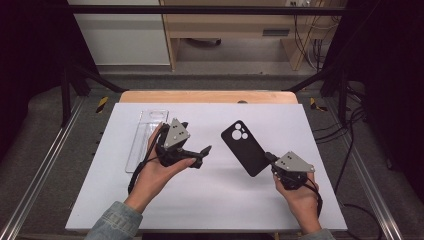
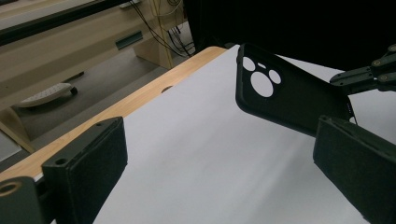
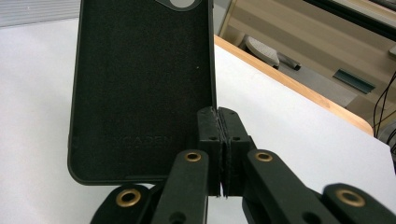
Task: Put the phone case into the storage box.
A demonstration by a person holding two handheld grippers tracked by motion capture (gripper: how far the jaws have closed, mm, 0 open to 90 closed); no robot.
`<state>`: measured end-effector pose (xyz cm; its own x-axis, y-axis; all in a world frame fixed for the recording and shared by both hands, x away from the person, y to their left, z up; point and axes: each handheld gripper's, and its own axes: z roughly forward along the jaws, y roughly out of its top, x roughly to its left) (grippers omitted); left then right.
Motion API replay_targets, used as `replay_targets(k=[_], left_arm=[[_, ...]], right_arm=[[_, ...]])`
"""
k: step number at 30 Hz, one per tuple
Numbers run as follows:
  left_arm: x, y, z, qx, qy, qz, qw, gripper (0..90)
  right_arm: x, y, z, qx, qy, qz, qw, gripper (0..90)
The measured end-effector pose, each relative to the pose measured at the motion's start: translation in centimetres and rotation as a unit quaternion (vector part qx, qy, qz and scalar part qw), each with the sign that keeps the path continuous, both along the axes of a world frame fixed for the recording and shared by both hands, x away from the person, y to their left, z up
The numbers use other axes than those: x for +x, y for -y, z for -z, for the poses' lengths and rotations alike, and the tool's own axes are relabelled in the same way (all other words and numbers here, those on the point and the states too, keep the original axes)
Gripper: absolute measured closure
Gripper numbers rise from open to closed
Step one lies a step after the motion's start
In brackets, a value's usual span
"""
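Observation:
A black phone case (image 1: 245,147) with round camera cut-outs is held tilted over the white table top, its open inside facing up. My right gripper (image 1: 270,158) is shut on the case's side wall near its lower corner; in the right gripper view the jaws (image 3: 218,115) press together on that thin edge of the case (image 3: 140,79). My left gripper (image 1: 201,156) stands open left of the case with nothing between its jaws. In the left gripper view its wide-apart jaws (image 2: 217,137) point toward the case (image 2: 289,100) and the right gripper (image 2: 369,74).
A clear plastic tray (image 1: 145,135) lies on the white table top (image 1: 210,200) just behind the left hand. A wooden strip (image 1: 207,96) runs along the table's far edge. Metal rails flank both sides, and cables hang at the right.

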<state>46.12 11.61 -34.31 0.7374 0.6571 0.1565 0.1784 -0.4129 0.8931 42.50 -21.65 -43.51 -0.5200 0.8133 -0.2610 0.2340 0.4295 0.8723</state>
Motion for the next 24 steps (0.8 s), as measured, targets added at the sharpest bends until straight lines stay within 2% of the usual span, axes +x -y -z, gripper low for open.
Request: replay_targets(k=[9,24], left_arm=[[0.5,0.8,-0.1,-0.002,-0.003,0.005,1.0000,2.7],[1.1,1.8,-0.5,0.007,-0.003,0.008,0.9999,3.0]], right_arm=[[0.0,-0.1,0.0,-0.001,0.001,-0.001,1.0000,89.2],[-0.1,-0.2,-0.1,-0.004,0.005,-0.002,1.0000,89.2]])
